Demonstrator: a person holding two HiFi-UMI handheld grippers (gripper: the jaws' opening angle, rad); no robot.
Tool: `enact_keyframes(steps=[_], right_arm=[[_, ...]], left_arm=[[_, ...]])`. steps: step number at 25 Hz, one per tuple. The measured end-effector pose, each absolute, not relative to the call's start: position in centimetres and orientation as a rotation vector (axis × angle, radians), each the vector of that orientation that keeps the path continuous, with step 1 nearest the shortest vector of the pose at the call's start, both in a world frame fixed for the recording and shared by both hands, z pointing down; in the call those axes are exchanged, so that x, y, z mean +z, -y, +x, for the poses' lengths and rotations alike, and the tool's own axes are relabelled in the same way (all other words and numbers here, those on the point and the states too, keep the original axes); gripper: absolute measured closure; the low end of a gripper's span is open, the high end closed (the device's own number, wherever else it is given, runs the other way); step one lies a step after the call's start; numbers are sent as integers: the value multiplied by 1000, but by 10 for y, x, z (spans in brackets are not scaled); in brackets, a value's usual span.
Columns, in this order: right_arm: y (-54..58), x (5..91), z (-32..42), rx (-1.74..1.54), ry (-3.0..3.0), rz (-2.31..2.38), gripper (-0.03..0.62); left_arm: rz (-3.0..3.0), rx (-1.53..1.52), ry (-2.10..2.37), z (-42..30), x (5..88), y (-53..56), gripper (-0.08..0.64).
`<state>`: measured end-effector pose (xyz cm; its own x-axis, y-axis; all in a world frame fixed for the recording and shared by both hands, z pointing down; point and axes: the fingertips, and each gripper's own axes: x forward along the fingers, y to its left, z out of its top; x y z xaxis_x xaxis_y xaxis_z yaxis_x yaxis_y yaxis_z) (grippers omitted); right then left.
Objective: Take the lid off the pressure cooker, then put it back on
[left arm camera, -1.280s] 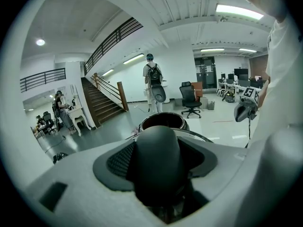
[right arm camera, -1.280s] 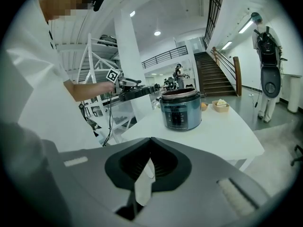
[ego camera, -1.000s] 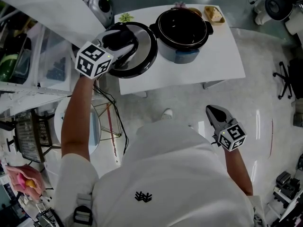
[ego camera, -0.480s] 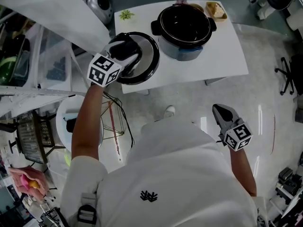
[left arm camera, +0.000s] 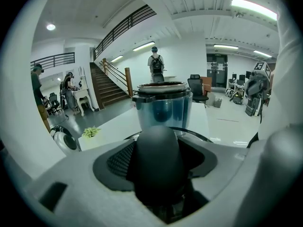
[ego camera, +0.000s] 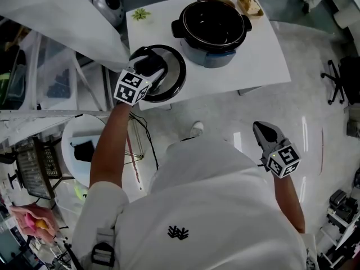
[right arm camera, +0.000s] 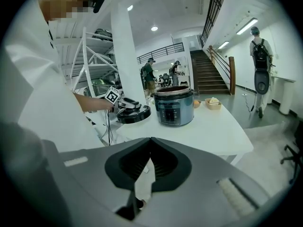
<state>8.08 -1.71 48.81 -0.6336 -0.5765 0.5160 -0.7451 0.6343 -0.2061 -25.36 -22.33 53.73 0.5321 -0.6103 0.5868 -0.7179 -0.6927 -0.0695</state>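
Observation:
The pressure cooker pot (ego camera: 211, 30) stands open on the white table (ego camera: 259, 55), its dark inside showing. Its round black-and-steel lid (ego camera: 171, 77) is low over the table's front left corner; I cannot tell whether it rests there. My left gripper (ego camera: 151, 61) is shut on the lid's black handle (left arm camera: 156, 164), which fills the space between the jaws in the left gripper view, with the pot (left arm camera: 163, 110) straight ahead. My right gripper (ego camera: 261, 129) hangs at my right side over the floor, away from the table, jaws together and empty (right arm camera: 150, 143). The right gripper view shows the pot (right arm camera: 175, 107) and the lid (right arm camera: 134, 113) from afar.
A small green plant (ego camera: 140, 14) and a tray of food (ego camera: 249, 4) sit at the table's back. Shelving and a white slanted panel (ego camera: 62, 21) crowd the left; a round white stool (ego camera: 84, 145) stands below. An office chair (ego camera: 340, 77) is at the right. People stand in the background.
My left gripper has carried the lid down, from beside the pot's rim height to low at the table's front left corner. The right gripper has stayed put.

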Motion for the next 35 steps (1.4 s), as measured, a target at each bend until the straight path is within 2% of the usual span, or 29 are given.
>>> enact_keyframes(steps=[19, 30, 35], right_arm=[[2, 498, 102, 600, 2362, 1107, 578], [7, 502, 103, 614, 2366, 1082, 580], [10, 503, 101, 610, 2374, 1074, 580]], left_arm=[[2512, 945, 1216, -241, 615, 230, 275], [2514, 944, 1240, -241, 624, 231, 270], [2482, 895, 1256, -244, 620, 228, 247]])
